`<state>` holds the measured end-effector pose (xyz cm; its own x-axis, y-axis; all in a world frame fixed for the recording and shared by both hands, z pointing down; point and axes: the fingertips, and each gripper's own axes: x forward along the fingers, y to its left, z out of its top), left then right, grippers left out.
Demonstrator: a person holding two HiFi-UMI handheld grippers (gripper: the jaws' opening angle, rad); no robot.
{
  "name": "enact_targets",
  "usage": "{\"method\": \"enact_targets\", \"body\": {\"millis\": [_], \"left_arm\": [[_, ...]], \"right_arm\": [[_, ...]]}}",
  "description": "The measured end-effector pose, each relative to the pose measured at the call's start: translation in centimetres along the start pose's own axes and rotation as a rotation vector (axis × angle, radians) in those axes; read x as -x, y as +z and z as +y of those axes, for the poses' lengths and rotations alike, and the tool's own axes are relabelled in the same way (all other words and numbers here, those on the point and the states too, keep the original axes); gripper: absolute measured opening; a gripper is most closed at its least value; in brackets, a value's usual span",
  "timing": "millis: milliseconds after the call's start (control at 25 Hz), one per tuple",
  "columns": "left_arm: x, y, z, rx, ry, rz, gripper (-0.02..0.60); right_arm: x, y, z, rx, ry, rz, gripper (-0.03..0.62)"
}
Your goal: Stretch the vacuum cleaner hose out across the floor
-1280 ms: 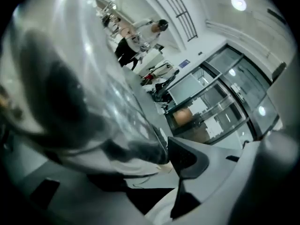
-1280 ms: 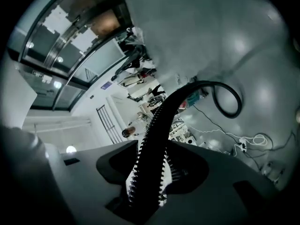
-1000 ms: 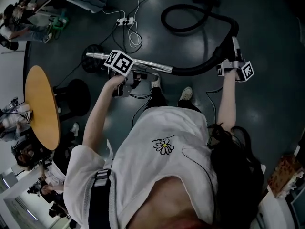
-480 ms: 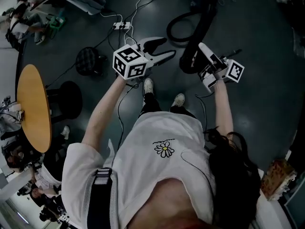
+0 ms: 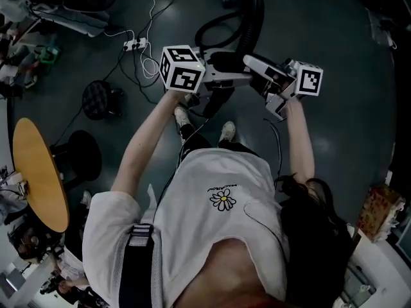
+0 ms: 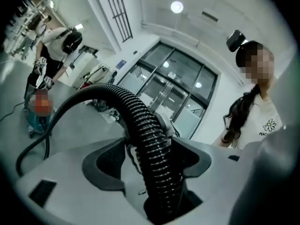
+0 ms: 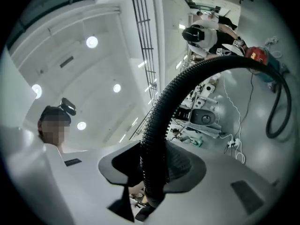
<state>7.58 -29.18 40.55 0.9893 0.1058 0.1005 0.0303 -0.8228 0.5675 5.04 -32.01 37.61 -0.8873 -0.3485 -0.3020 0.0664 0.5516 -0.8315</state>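
**Location: Open-Plan Lab or Recording Hall**

The site is a large indoor work hall, not a home. Indicators:
- A dark polished floor [image 5: 359, 108] has a power strip [image 5: 133, 43] and loose cables [image 5: 151, 66] trailing across it.
- A round wooden table [image 5: 38, 172] stands with a black stool [image 5: 77, 153] beside it.
- Glazed partition walls [image 6: 173, 86] stand under recessed ceiling lights [image 6: 176, 6].
- Benches are loaded with equipment [image 7: 206, 118].
- Another person [image 6: 54, 50] stands nearby wearing dark headgear.

Ribbed black vacuum hose [image 6: 140, 121] lying loose between the just-opening jaws of the left gripper [image 6: 150, 159], arching left toward the floor [image 6: 70, 128], white-shirted person [image 6: 268, 125] standing at right.
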Motion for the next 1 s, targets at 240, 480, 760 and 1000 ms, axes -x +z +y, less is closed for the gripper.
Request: {"method": "enact_targets", "body": {"millis": [240, 480, 760, 1000], "left_arm": [[0.1, -2.7, 0.0, 0.16, 0.006, 0.124, 0.295], [0.6, -3.2, 0.3, 0.234, 0.049, -0.003, 0.291], [0.7, -2.1, -0.4, 0.237, 0.03, -0.085, 0.238], [-1.7, -4.5, -5.9, 0.215, -0.072, -0.128, 0.229]], "right_arm": [[1.1, -2.1, -1.6, -0.187, 0.022, -0.002, 0.164], [1.2, -2.7, -2.2, -0.251, 0.027, -0.013, 0.164], [0.6, -2.4, -0.5, -0.177, -0.141, 0.03, 0.164], [6.6, -5.1, 2.7, -0.29, -0.139, -0.046, 0.164]]}}
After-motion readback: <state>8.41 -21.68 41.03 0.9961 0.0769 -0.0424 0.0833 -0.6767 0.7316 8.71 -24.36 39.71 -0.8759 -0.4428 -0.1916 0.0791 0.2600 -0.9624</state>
